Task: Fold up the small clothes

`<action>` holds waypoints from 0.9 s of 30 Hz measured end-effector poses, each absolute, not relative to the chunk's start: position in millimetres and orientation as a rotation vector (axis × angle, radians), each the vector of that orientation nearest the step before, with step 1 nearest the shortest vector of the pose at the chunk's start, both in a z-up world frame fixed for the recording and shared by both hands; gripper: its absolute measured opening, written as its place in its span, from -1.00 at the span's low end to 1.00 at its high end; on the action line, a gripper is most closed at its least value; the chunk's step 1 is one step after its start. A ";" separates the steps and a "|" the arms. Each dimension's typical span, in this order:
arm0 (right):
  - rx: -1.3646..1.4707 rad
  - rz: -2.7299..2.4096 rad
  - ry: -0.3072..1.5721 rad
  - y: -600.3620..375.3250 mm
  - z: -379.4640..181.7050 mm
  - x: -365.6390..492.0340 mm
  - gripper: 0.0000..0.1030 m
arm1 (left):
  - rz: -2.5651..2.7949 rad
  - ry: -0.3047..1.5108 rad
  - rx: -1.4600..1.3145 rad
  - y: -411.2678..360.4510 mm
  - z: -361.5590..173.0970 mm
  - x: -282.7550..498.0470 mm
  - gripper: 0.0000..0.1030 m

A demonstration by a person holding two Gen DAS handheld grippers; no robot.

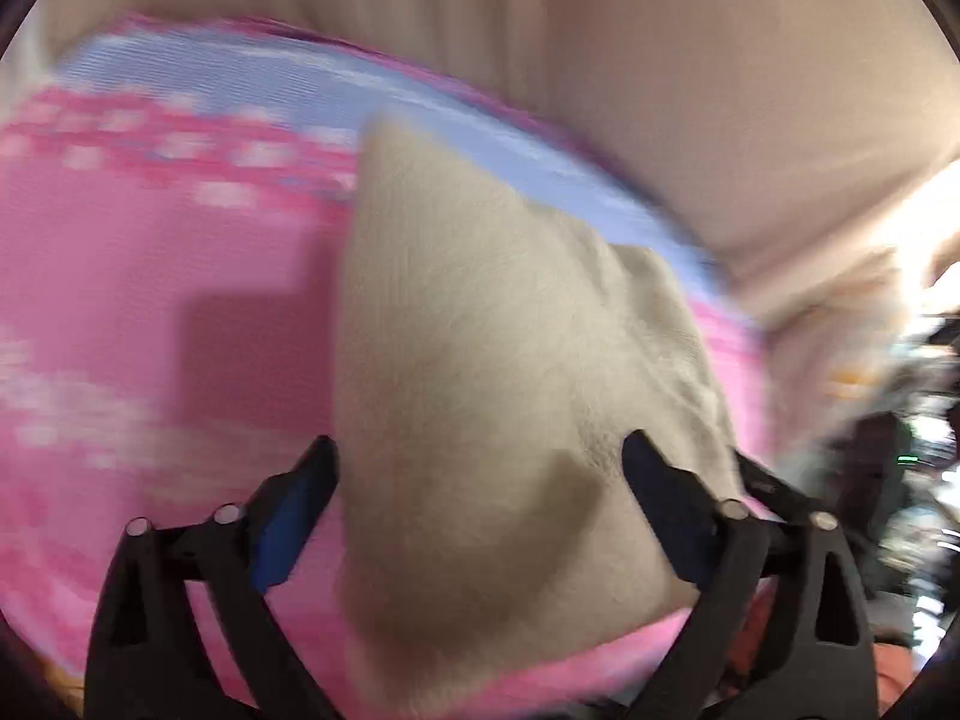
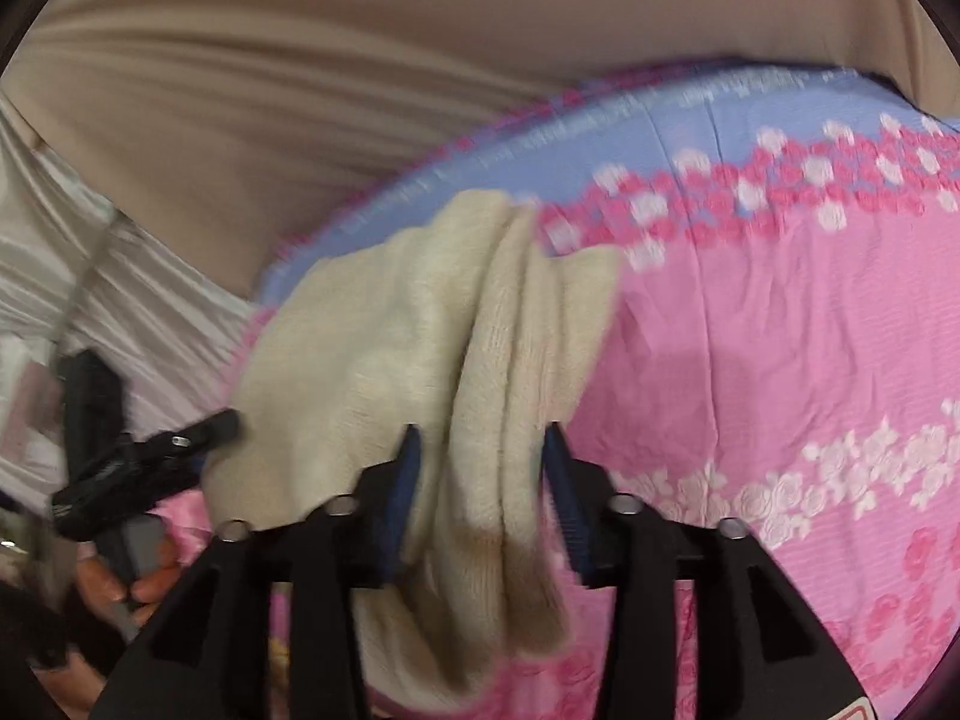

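Pink floral bedding with a blue band (image 2: 780, 324) covers the bed, and beige curtain-like fabric (image 2: 300, 60) hangs behind it. On this bed lies the one garment in view, a cream knitted piece (image 1: 480, 360), thick and soft, with a ribbed texture and rolled, doubled-over ridges running along it in the right wrist view.

The left tool (image 1: 480, 480) stands wide apart above the knit, its pads clear of the cloth, so it holds nothing. The right tool (image 2: 480, 468) is part-way apart with a bunched ridge of the knit between its fingers; blur hides whether the pads press the fabric, so I cannot tell if it grips.

As for progress, the garment looks already gathered into a narrower, layered shape, so at least one fold seems done. Its edges are uneven and one side is lumpy, so a final fold and some smoothing probably remain.
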State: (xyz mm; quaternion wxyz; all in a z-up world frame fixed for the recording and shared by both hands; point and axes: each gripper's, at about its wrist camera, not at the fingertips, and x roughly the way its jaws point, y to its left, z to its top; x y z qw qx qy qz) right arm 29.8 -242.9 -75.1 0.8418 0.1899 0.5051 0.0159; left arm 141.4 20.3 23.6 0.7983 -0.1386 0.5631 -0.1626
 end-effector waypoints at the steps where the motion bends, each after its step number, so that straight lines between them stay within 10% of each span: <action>1: 0.420 -0.004 1.128 -240.4 -94.5 28.3 -0.16 | -0.279 1.233 -0.254 29.5 8.5 139.4 0.79; 5: 0.444 -0.020 1.096 -224.3 -89.7 3.6 -0.18 | -0.172 1.325 -0.265 68.7 -27.3 121.4 0.64; 10: 0.340 -0.038 1.080 -202.0 -88.4 16.4 0.54 | -0.254 1.308 -0.285 71.6 -29.6 116.4 0.76; 16: 0.468 -0.039 1.195 -210.9 -138.4 44.9 0.61 | -0.339 1.404 -0.443 61.9 -79.0 149.6 0.83; 18: 0.556 -0.002 1.192 -216.2 -146.8 46.9 0.29 | -0.395 1.413 -0.486 57.8 -89.6 156.3 0.72; 19: 0.575 0.006 1.186 -216.0 -145.9 47.2 -0.13 | -0.439 1.416 -0.482 53.3 -92.3 160.7 0.29; 22: 0.524 0.014 1.126 -206.2 -116.5 43.7 -0.80 | -0.488 1.413 -0.476 52.8 -74.8 168.7 -0.16; 27: 0.451 0.019 1.062 -191.8 -83.8 28.1 -0.68 | -0.529 1.359 -0.381 62.3 -29.0 163.3 -0.09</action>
